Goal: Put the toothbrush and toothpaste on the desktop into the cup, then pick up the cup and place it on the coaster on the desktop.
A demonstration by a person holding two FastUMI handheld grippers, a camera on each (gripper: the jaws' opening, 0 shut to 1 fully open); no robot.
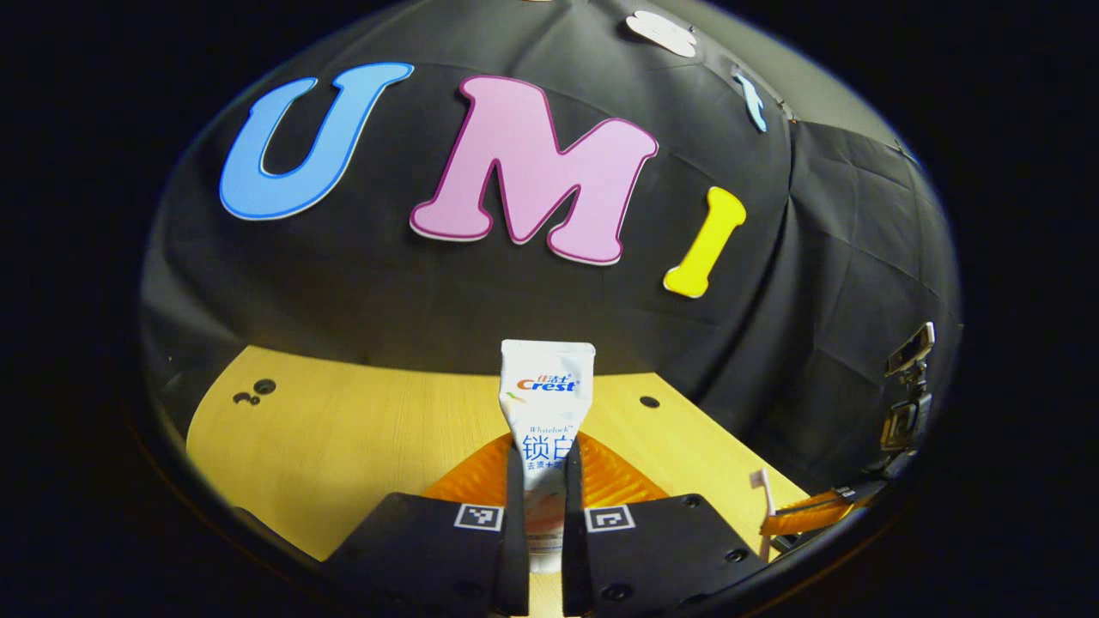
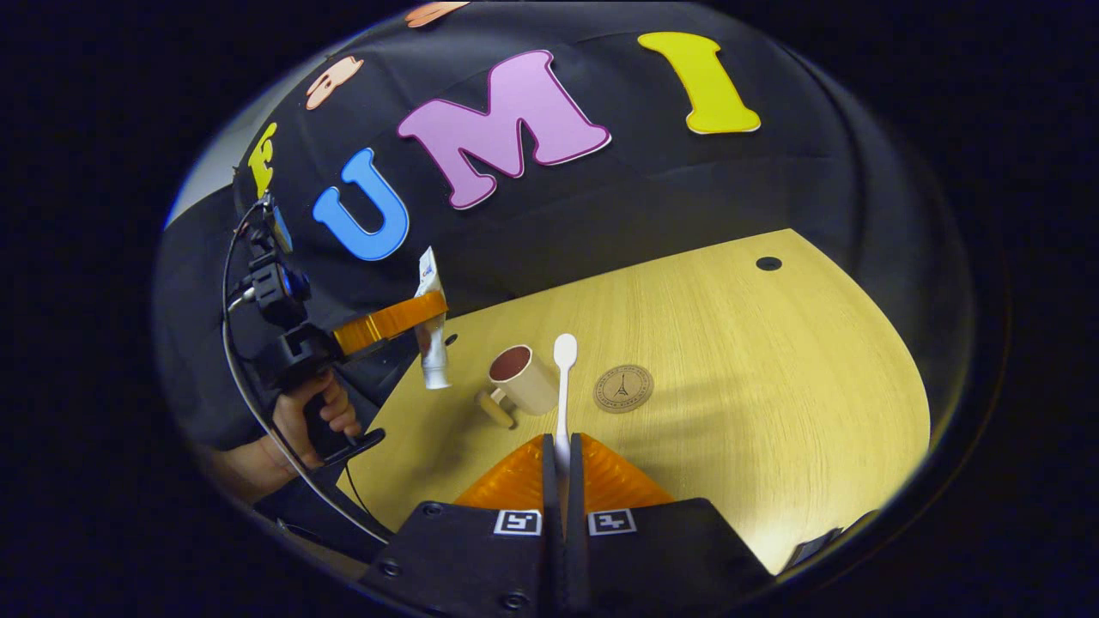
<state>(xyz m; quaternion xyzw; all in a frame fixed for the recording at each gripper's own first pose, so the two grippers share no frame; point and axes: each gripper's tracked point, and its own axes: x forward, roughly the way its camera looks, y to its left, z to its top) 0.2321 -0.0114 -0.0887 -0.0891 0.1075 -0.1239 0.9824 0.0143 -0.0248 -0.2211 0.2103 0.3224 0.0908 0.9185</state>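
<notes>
In the left gripper view my left gripper (image 1: 543, 506) is shut on a white toothpaste tube (image 1: 544, 403), held upright above the desk. In the right gripper view that same left gripper (image 2: 403, 319) hangs at the left, held by a hand, with the toothpaste tube (image 2: 432, 343) cap down. My right gripper (image 2: 562, 468) is shut on a white toothbrush (image 2: 563, 386), its head pointing away. A beige cup (image 2: 522, 378) with a side handle stands on the desk just left of the brush. The round brown coaster (image 2: 623, 388) lies to the cup's right. In the left gripper view the right gripper (image 1: 803, 513) holds the toothbrush (image 1: 764, 491) at the lower right.
The wooden desktop (image 2: 773, 369) stretches wide to the right of the coaster. Small dark holes (image 2: 768, 263) mark the desk near its far edge. A person's hand (image 2: 313, 416) grips the left tool's handle at the desk's left edge.
</notes>
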